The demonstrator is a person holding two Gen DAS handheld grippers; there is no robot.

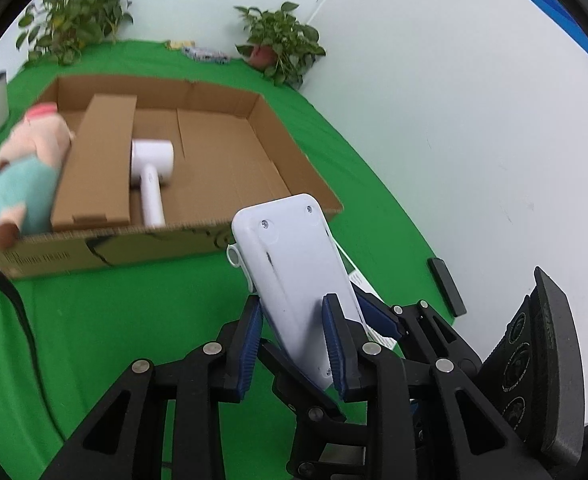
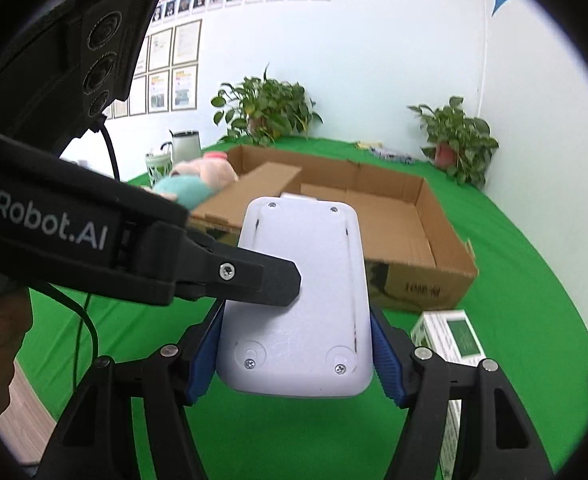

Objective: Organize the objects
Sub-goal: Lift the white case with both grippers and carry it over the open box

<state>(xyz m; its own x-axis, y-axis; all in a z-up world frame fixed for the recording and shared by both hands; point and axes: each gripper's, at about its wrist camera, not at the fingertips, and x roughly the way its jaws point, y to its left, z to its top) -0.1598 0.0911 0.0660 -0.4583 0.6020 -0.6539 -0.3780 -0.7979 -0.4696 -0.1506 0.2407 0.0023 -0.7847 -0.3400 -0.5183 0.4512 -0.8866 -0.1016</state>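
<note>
Hairdryer point(image 1: 152, 168) in box point(image 1: 294, 140) left view only, carton point(image 2: 451, 338) right view only

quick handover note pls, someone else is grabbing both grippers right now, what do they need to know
Left gripper: shut on the edge of the white plastic device, which is seen from its screwed back.
Right gripper: shut on the same device across its width, blue pads on both sides. The device is held in the air by both, above the green cloth.
Done: the white hair dryer lies in the cardboard box; the pig plush toy rests at its left side, legs over the rim.
Left: carry the device to the box; the white and green carton still lies on the cloth.
</note>
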